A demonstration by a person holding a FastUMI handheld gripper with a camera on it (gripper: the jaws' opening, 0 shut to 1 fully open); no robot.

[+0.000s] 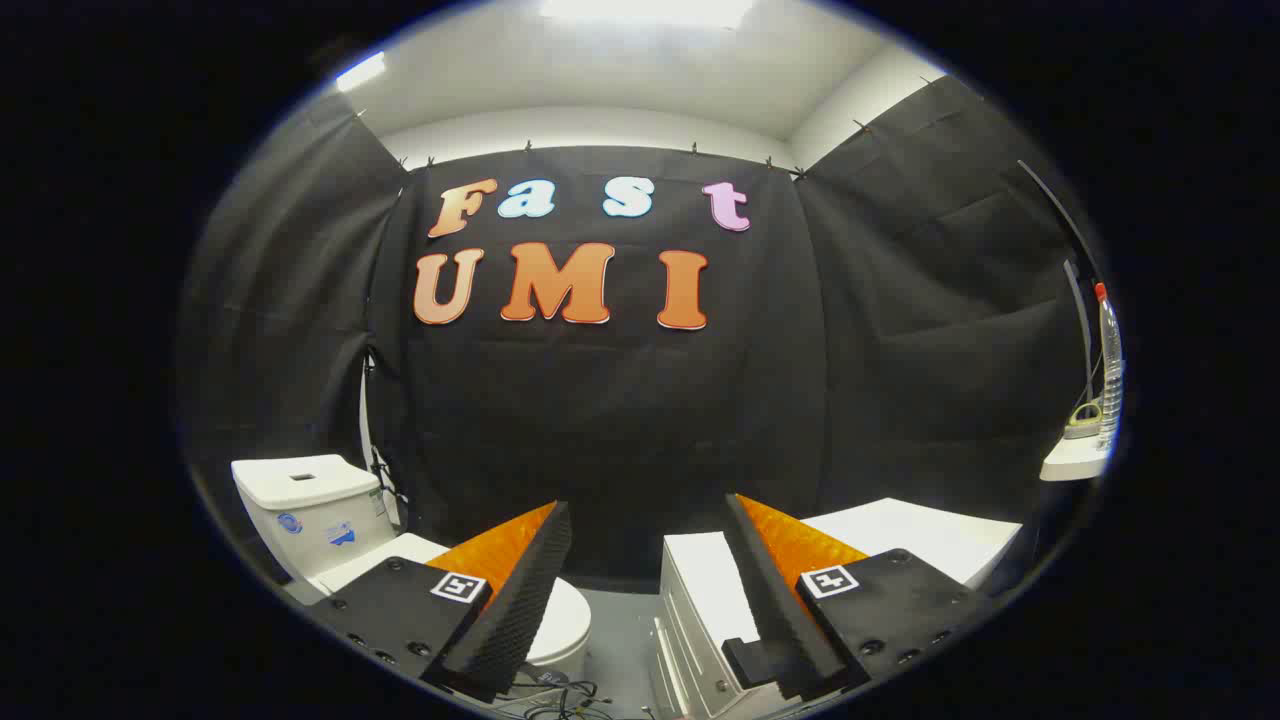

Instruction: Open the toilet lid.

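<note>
Gripper [645, 590] is held with fingers spread wide, nothing between them, high and well apart from the toilet [330, 545]. The toilet lid [568, 615] lies closed, low behind the left finger, its front rim showing. For a clean lift, the gripper is judged best lowered and swung left, so one finger can be slid under the lid's front lip. A white cabinet [700, 610] stands just beside the bowl, narrowing the approach. Loose cables [555, 698] lie on the floor below. A bottle [1108, 360] stands on a shelf, well apart.
</note>
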